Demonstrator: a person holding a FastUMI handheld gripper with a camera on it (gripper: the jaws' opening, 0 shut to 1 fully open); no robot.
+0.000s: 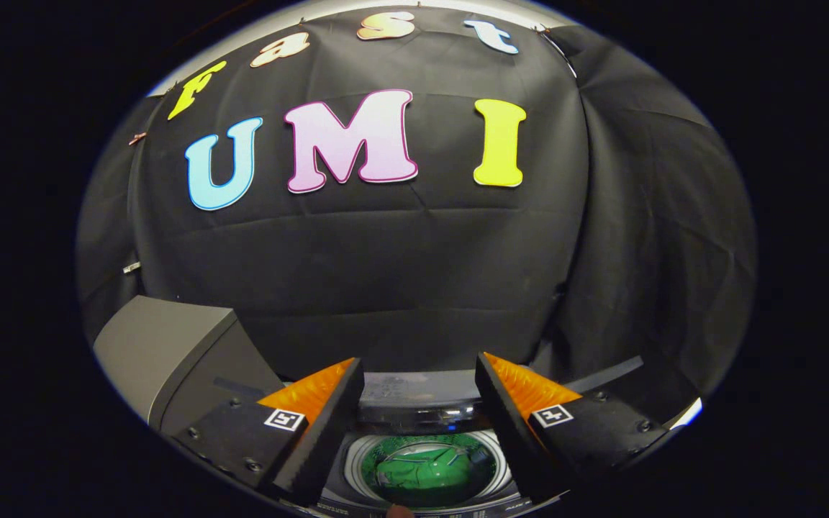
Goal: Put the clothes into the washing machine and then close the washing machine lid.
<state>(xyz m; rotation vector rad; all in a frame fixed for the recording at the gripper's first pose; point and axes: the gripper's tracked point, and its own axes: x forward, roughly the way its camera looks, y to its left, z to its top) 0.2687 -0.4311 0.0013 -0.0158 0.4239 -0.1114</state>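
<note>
The gripper [420, 374] hangs spread and empty above the washer [425, 392]; green clothes [425, 475] lie inside its drum.

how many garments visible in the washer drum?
1: a green garment lies in the round white drum of the washing machine, below the gap between the open gripper fingers. More could be hidden beneath it or behind the fingers.

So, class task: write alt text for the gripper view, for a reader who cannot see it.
The gripper hovers open above a grey top-loading washing machine, with a green garment lying in its round drum between the fingers. The machine's grey lid stands raised beside them.
</note>
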